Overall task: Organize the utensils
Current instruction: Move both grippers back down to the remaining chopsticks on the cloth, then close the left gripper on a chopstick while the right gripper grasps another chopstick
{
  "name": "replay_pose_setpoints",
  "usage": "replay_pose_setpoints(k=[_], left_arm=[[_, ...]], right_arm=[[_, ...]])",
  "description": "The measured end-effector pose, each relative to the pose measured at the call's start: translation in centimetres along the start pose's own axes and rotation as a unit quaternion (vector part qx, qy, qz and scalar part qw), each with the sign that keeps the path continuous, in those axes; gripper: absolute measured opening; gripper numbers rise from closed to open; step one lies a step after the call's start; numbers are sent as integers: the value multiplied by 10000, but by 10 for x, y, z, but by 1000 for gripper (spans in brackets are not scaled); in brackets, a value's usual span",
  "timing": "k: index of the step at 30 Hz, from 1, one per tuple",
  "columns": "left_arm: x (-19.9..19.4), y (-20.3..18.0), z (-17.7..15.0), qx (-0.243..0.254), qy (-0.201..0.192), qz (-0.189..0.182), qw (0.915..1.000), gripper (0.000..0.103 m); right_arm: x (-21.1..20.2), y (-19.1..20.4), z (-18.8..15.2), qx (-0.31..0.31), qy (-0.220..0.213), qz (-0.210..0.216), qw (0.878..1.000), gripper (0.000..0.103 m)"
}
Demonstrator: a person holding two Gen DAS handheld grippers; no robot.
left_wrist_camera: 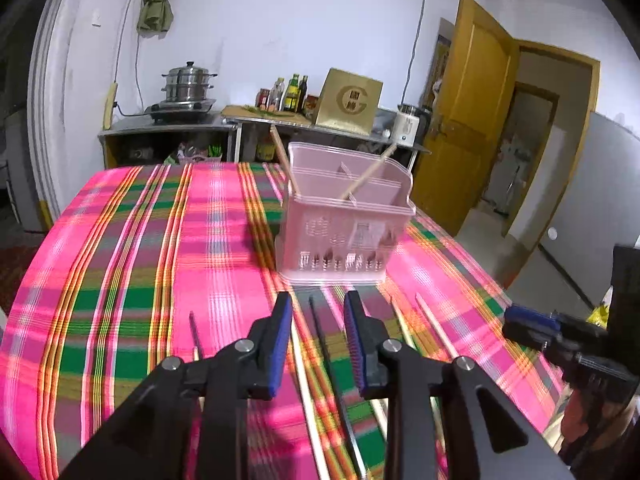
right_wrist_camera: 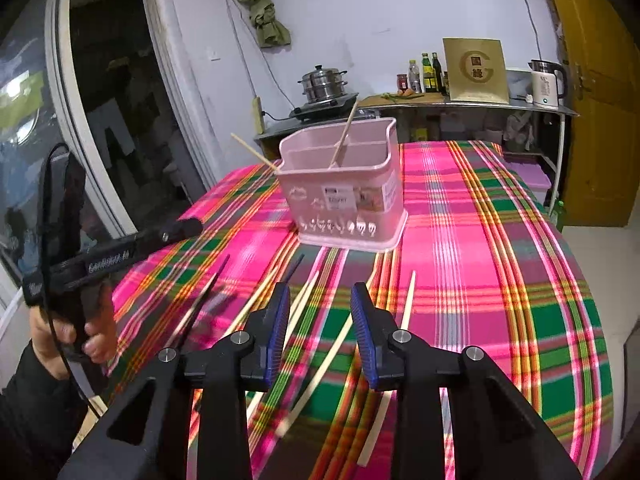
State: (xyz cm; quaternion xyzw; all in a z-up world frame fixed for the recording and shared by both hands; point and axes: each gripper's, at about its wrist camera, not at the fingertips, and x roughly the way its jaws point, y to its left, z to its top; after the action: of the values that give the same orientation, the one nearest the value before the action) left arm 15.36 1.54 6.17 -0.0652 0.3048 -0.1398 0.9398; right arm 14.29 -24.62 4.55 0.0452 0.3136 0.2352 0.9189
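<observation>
A pink slotted utensil basket (left_wrist_camera: pixel 344 236) (right_wrist_camera: pixel 344 200) stands on the plaid tablecloth (left_wrist_camera: pixel 140 240) with two wooden chopsticks leaning in it (left_wrist_camera: pixel 370 174) (right_wrist_camera: pixel 344 136). Several loose chopsticks lie in front of it, some pale (left_wrist_camera: pixel 434 328) (right_wrist_camera: pixel 408 300), some dark (left_wrist_camera: pixel 320 332) (right_wrist_camera: pixel 200 304). My left gripper (left_wrist_camera: pixel 319 300) hovers open over them, and the dark chopstick shows in its gap, untouched by the pads. My right gripper (right_wrist_camera: pixel 321 290) is open too, above a pale chopstick (right_wrist_camera: pixel 316 372), gripping nothing. Each gripper shows at the other view's edge (left_wrist_camera: pixel 532 320) (right_wrist_camera: pixel 180 228).
Behind the table runs a steel counter (left_wrist_camera: pixel 168 126) with a steamer pot (left_wrist_camera: pixel 188 84), bottles (left_wrist_camera: pixel 294 94), a gold box (left_wrist_camera: pixel 348 100) and a kettle (right_wrist_camera: pixel 546 84). A yellow door (left_wrist_camera: pixel 464 92) stands open at the right. A hand (right_wrist_camera: pixel 92 340) holds the left gripper's handle.
</observation>
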Motion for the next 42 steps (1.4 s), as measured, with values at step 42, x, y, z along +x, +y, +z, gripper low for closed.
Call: replay_pose_setpoints(k=[42], left_arm=[[104,8,-22,120,1816,684,9809,28]], right_arm=[[111,-15,-1,125,1308,-970,9866,30]])
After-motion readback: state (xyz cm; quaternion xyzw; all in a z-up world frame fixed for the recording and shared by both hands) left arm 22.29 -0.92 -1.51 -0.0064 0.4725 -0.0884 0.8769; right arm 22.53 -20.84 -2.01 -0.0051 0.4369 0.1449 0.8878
